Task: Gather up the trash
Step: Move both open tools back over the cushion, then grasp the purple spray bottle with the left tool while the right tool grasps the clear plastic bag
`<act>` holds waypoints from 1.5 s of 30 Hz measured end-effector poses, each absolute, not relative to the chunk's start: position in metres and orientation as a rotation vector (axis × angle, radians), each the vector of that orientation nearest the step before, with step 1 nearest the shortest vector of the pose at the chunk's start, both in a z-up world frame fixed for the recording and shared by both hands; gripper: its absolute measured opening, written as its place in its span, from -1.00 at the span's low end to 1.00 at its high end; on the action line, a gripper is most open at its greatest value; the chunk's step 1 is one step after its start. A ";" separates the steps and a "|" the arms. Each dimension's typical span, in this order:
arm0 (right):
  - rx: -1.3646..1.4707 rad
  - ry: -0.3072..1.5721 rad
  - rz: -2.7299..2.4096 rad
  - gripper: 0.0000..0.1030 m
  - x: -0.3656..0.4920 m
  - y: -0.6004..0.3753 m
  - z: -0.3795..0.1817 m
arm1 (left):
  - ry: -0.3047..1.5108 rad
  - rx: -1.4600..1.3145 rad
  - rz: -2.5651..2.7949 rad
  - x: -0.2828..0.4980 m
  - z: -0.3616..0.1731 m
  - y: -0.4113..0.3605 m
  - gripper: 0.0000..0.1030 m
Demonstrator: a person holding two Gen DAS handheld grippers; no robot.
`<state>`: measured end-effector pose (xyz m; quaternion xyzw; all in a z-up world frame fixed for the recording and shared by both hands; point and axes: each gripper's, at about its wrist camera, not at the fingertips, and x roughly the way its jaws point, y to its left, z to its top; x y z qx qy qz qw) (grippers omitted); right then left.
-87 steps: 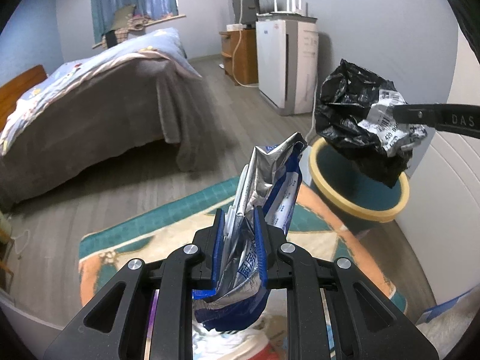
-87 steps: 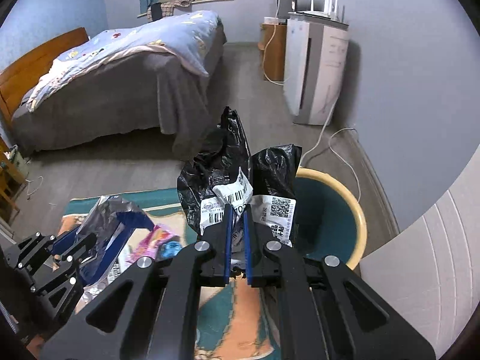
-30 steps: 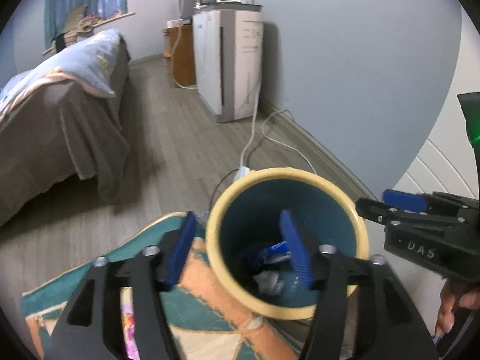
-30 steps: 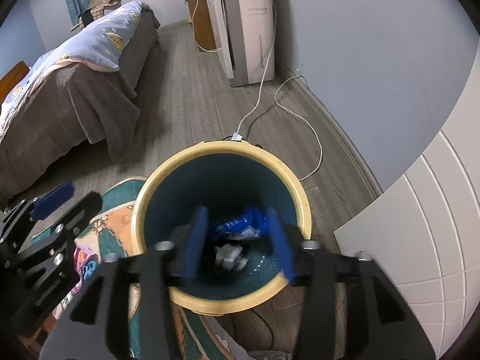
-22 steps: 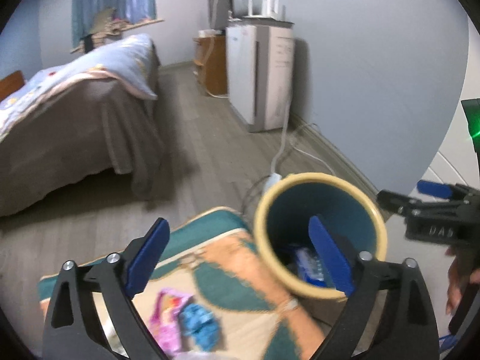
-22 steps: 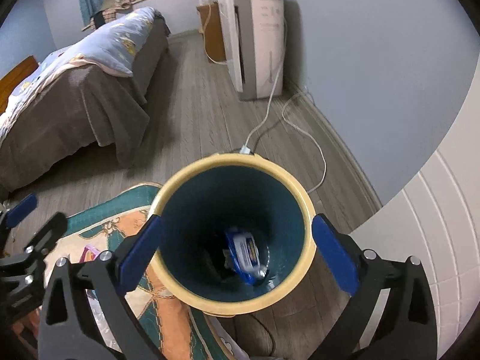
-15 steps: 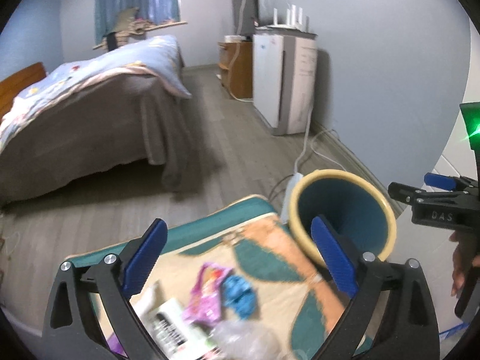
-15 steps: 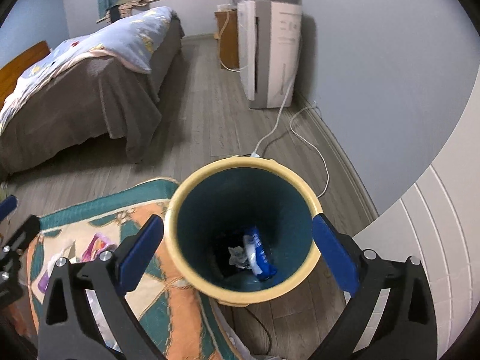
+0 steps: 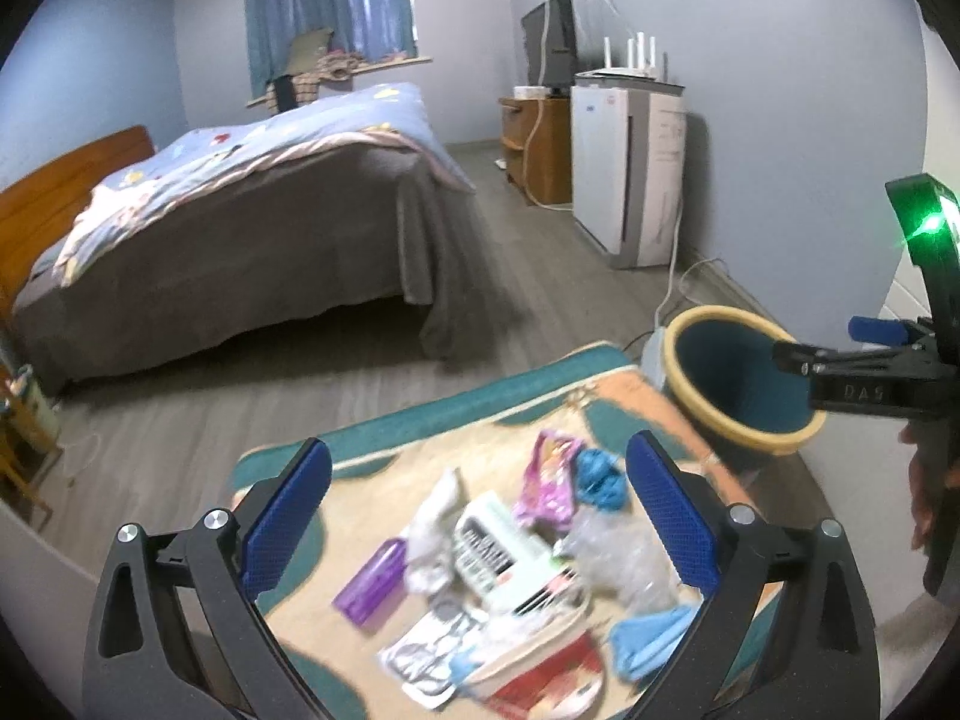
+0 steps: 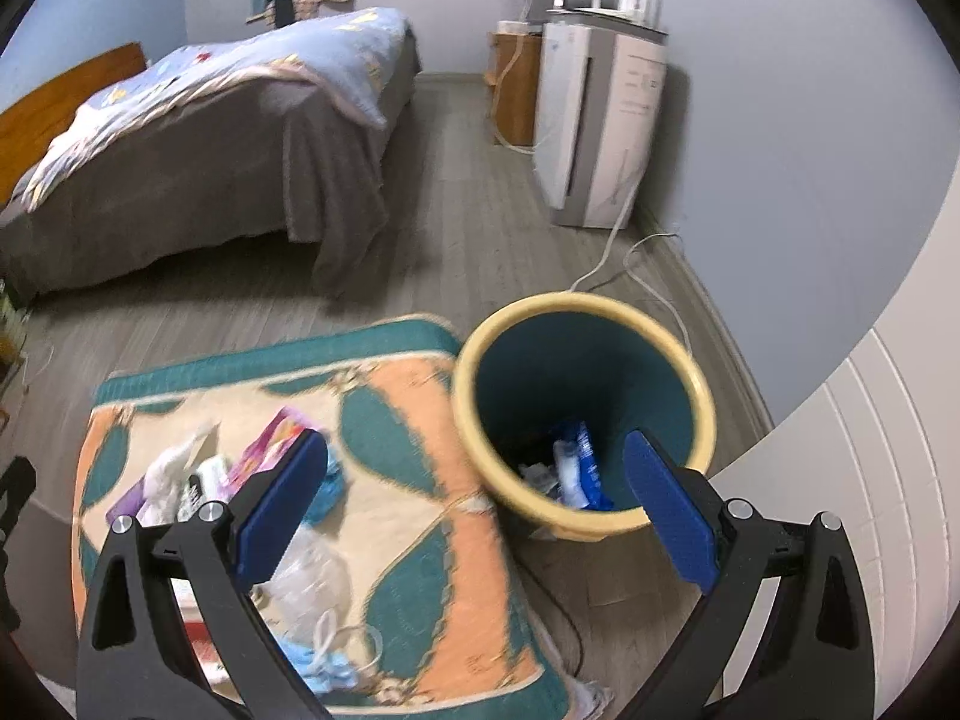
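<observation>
Left wrist view: the left hand-held gripper (image 9: 477,516) stood with jaws wide apart and empty, the scattered trash (image 9: 510,546) on the rug (image 9: 420,420) lying directly beyond them.

Right wrist view: the right hand-held gripper (image 10: 474,510) was likewise spread and empty, the bin (image 10: 702,396) just ahead, wrappers (image 10: 576,468) inside.

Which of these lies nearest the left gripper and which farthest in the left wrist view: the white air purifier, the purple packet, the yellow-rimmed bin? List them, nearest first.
From the left gripper, open and empty:
1. Purple packet: on the rug, between the fingers, low left.
2. Yellow-rimmed bin: on the floor beyond the rug's right corner.
3. White air purifier: against the far right wall.
</observation>
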<state>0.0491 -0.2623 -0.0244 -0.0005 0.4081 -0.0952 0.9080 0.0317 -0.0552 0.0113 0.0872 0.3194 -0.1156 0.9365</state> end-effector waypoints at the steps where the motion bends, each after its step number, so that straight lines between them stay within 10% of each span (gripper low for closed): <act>1: 0.001 0.853 -0.182 0.89 0.048 -0.254 -0.029 | 0.649 0.177 -0.229 0.029 0.010 -0.050 0.89; 45: 0.027 1.253 -0.048 0.89 0.080 -0.173 -0.174 | 1.008 0.275 -0.038 0.110 -0.142 0.044 0.89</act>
